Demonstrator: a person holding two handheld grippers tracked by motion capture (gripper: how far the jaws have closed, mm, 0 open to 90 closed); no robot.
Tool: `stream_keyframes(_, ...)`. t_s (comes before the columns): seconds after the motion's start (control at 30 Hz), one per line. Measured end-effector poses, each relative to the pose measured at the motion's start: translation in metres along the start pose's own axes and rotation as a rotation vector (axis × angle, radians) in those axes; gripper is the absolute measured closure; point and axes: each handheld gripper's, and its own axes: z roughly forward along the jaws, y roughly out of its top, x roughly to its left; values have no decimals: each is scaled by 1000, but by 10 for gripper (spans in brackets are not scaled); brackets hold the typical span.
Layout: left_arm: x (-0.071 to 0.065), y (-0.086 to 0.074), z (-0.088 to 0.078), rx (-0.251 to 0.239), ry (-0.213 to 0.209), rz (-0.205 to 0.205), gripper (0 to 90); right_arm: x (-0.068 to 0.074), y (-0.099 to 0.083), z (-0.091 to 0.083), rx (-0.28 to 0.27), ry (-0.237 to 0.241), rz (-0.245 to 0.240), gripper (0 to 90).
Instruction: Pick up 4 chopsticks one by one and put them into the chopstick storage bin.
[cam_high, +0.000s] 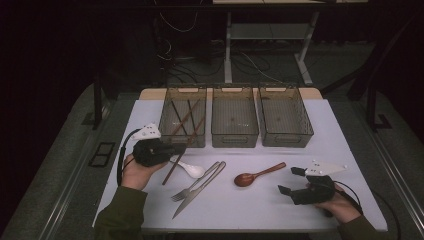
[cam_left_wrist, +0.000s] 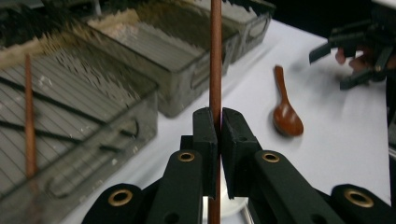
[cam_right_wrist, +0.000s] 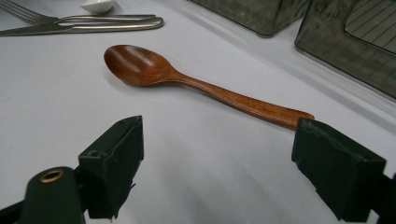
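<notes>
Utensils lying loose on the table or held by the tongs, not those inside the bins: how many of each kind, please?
Chopstick, held in the left tongs: 1
Wooden spoon: 1
White spoon: 1
Fork: 1
Knife: 1
Total: 5

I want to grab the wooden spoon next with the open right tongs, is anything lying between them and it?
Nothing visible does. The right tongs stand open with bare white table between them and the wooden spoon. The fork and knife lie beyond the spoon's bowl, apart from it.
</notes>
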Motion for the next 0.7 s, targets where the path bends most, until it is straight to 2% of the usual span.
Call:
stream_keyframes(0.33, 16, 33, 8, -23, 27, 8, 839, 0, 0, 0, 0, 1, 2, 166)
stream_keyframes(0.7, 47, 74, 14, -38, 82, 5, 839, 0, 0, 0, -1, 2, 1, 166)
